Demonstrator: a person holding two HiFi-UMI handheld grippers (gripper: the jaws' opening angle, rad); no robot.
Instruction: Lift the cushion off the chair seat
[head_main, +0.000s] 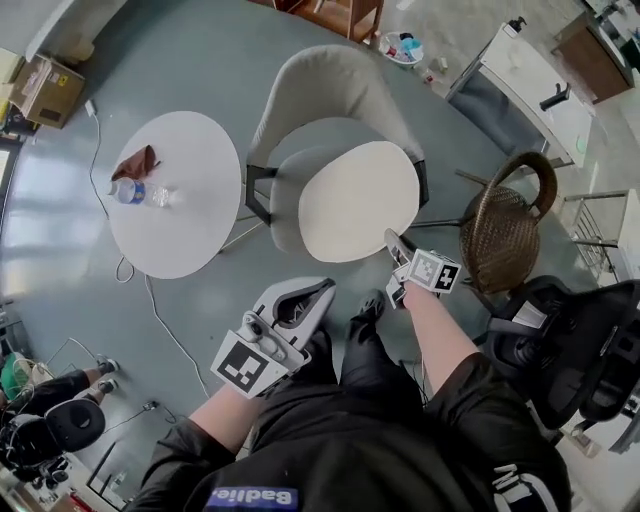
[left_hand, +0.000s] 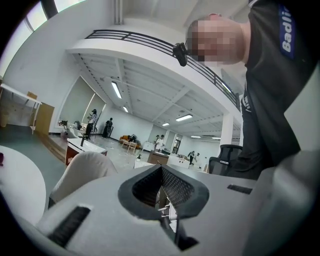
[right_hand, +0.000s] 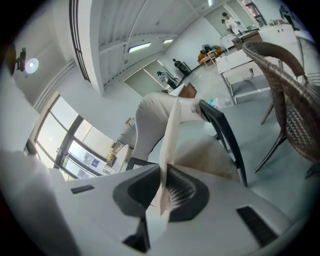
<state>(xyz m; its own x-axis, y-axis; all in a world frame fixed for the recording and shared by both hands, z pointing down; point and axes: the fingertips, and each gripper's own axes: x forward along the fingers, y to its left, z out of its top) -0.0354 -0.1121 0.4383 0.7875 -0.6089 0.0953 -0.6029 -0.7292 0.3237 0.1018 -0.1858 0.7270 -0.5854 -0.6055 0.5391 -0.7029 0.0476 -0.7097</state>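
Note:
A cream oval cushion (head_main: 355, 200) hangs tilted over the seat of the grey shell chair (head_main: 330, 80), with its near edge raised. My right gripper (head_main: 392, 245) is shut on that near edge. In the right gripper view the cushion (right_hand: 170, 140) runs edge-on up from the right gripper (right_hand: 162, 192), with the tan seat (right_hand: 210, 155) below and behind it. My left gripper (head_main: 318, 290) hovers in front of the chair, left of the right one, touching nothing. In the left gripper view the left gripper (left_hand: 161, 172) has its jaws together with nothing between them, and the chair (left_hand: 80, 172) stands beyond.
A round white table (head_main: 200, 230) left of the chair carries a water bottle (head_main: 140, 192) and a brown cloth (head_main: 135, 162). A wicker chair (head_main: 500, 235) and a black office chair (head_main: 590, 340) stand to the right. A cable (head_main: 165, 320) trails over the floor.

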